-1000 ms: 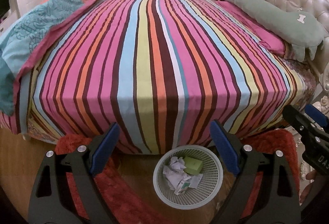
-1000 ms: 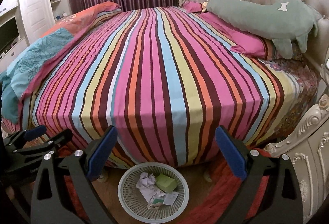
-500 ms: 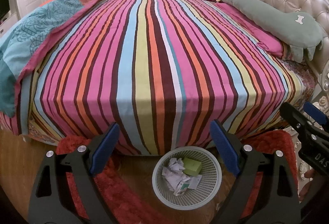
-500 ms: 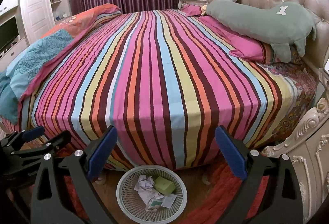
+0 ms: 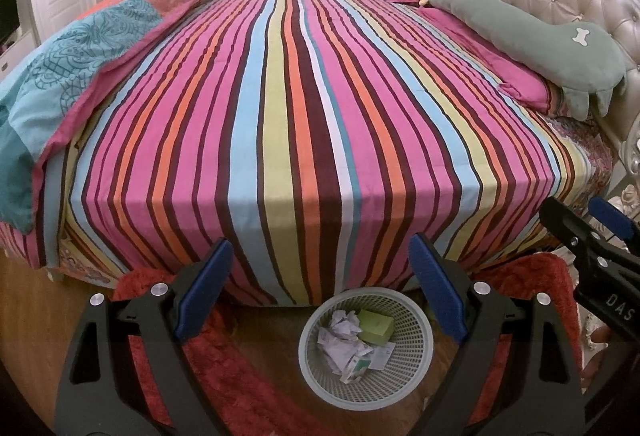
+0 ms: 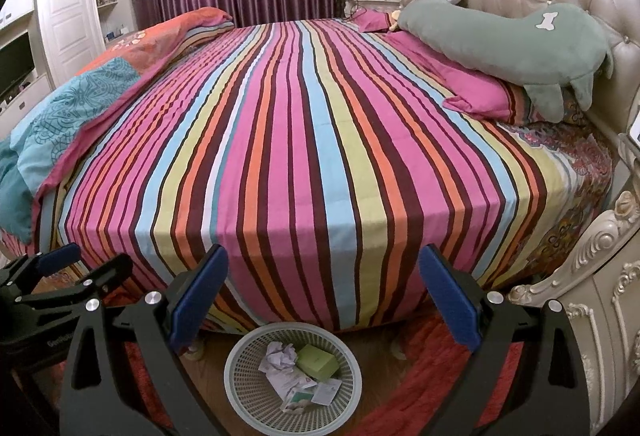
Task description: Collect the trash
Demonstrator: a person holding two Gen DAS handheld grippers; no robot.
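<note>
A white mesh waste basket [image 5: 418, 354] [image 6: 240, 390] stands on the wooden floor at the foot of the striped bed. It holds crumpled white paper [image 5: 345, 319] [image 6: 280, 353], a green box [image 5: 376, 324] [image 6: 318, 360] and flat paper wrappers. My left gripper [image 5: 319, 242] hangs above the basket, its blue pads wide open and holding nothing. Close on its right, my right gripper [image 6: 323, 249] is also open and holds nothing. Each gripper shows at the edge of the other's view: the right gripper [image 5: 592, 232] and the left gripper [image 6: 80, 264].
The bed's striped sheet [image 5: 304, 108] fills the view, with a folded teal and orange quilt [image 5: 80, 48] on its left and a green plush pillow [image 5: 520, 36] by the tufted headboard. A red rug [image 5: 248, 388] lies around the basket. A carved nightstand [image 6: 600, 296] stands right.
</note>
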